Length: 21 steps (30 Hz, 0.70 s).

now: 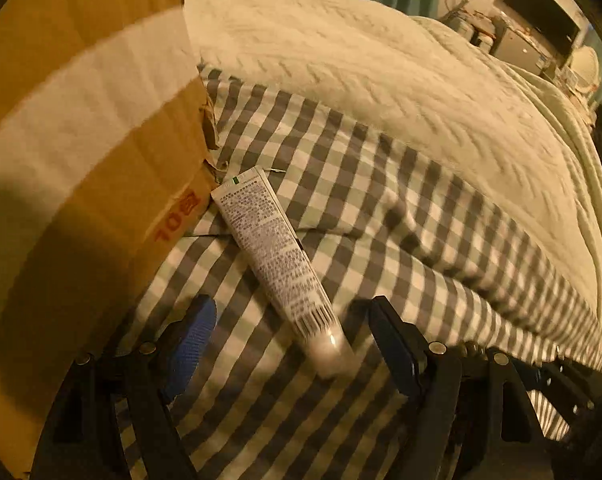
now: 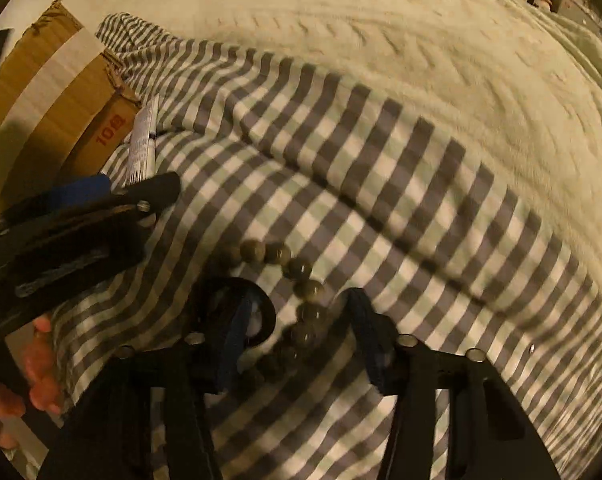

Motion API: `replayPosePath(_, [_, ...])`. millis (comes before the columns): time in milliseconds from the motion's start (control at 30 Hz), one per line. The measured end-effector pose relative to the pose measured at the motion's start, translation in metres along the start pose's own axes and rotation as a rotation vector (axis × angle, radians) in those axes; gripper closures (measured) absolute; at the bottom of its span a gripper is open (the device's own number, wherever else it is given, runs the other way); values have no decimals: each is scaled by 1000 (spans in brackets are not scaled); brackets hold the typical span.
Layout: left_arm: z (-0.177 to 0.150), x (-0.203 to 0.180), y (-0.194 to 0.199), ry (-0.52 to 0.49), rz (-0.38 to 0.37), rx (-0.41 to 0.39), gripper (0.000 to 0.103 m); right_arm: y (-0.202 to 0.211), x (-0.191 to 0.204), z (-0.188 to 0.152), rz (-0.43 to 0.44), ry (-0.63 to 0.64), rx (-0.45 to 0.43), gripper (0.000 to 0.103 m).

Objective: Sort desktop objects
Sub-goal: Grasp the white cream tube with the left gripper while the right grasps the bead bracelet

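The tube (image 1: 279, 256) of cream lies on the checked cloth (image 1: 381, 208), its flat end touching the cardboard box (image 1: 81, 128) at ten o'clock and its cap pointing to five o'clock. The left gripper (image 1: 289, 332) stands wide open over the cap end, one finger on each side and neither pad pressing it. In the right wrist view the bead bracelet (image 2: 297, 300) curls on the same cloth, well apart from the box at ten o'clock. The right gripper (image 2: 305, 332) straddles part of the strand with its jaws half closed — whether the pads already pinch the beads I cannot tell. Judging by this, sorting has barely begun: both items are still on the cloth, and lifting and placing are left — apparently into the box.
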<state>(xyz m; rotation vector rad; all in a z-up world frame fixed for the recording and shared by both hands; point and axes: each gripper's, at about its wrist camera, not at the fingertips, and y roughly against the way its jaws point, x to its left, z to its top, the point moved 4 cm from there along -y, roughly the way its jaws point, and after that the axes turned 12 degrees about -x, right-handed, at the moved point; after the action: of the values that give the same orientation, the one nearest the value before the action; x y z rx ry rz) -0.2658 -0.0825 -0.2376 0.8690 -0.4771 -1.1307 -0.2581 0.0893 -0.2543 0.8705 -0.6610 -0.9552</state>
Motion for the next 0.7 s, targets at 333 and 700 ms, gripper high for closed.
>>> replayPosePath(333, [1, 10, 5, -42, -38, -45, 74, 14, 0, -1, -27, 69, -48, 91])
replayPosePath(700, [-3, 18, 33, -34, -96, -14, 78, 66, -10, 3, -56, 64, -121, 92])
